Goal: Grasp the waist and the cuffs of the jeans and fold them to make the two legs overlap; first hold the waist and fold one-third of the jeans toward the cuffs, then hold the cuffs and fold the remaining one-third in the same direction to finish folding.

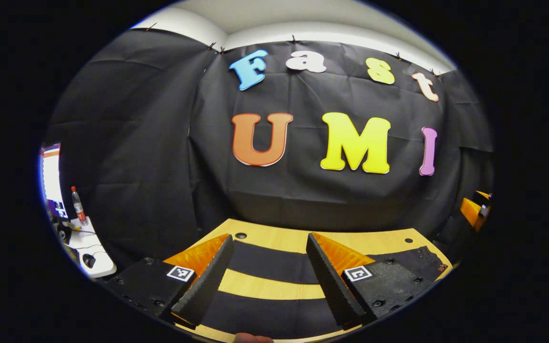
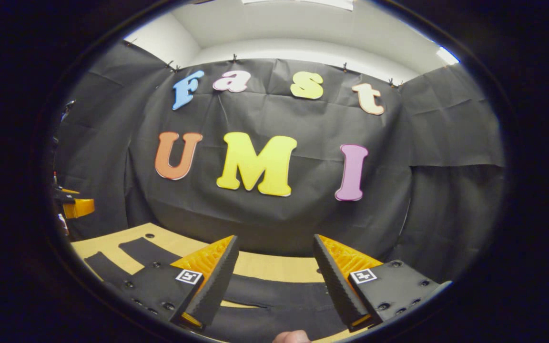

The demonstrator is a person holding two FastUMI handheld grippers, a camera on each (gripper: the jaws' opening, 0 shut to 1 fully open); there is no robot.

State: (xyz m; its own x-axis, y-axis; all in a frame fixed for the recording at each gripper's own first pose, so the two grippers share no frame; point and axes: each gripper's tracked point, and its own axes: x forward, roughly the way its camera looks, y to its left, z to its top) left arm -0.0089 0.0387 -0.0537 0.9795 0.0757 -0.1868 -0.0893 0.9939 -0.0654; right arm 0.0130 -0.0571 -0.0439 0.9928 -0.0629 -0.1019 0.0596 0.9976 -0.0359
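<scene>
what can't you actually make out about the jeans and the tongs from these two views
- Jeans: in the left gripper view two dark bands cross the table; the left tongs cover their sides, so waist and cuffs cannot be told apart.
- Right gripper view: the right tongs and the lower edge cut off the jeans.
- Bottle: too small at the left edge to identify contents.

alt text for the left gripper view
The left gripper hangs open over a wooden table where dark jeans lie in two bands, facing a black cloth wall. A bottle stands on a white desk at far left.
</scene>
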